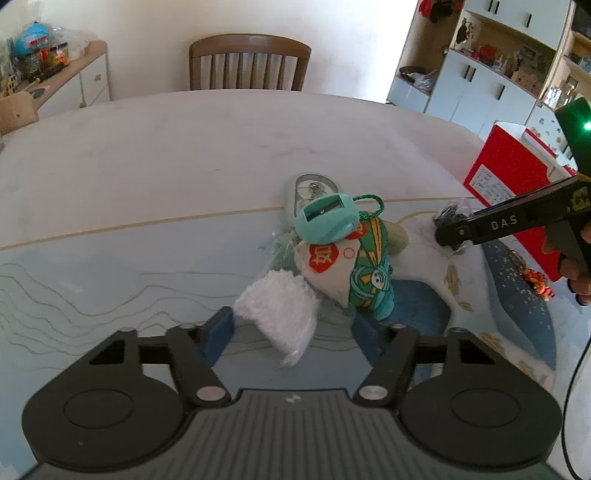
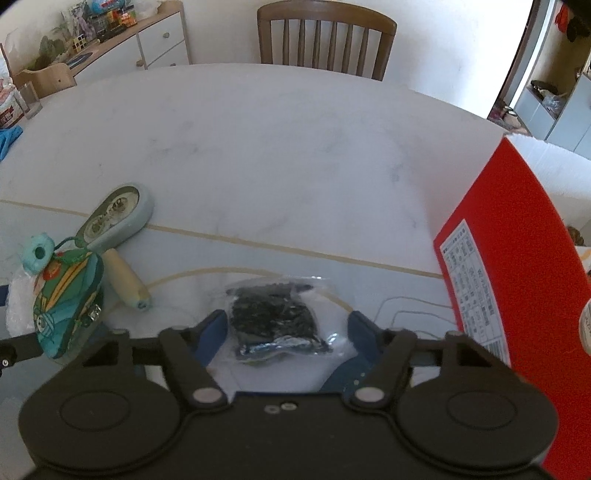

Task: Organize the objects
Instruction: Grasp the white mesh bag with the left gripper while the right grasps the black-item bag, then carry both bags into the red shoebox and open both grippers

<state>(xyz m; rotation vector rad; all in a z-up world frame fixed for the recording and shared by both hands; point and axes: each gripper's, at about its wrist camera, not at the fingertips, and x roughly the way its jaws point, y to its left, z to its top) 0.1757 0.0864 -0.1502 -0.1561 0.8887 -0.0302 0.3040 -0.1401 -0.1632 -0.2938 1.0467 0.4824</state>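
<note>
White marble table (image 2: 277, 147), wooden chair (image 2: 327, 35)

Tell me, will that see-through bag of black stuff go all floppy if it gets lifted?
Probably floppy: the clear bag looks thin and crinkled, sagging round its dark contents. Its shiny film may slip between the right gripper pads. It looks flat, so unlikely to roll.

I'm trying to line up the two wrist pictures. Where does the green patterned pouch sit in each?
Left wrist: the green patterned pouch lies just right of centre, under a teal sharpener.
Right wrist: the pouch is at the left edge.
Shared landmark: the red box, at the right in both.
</note>
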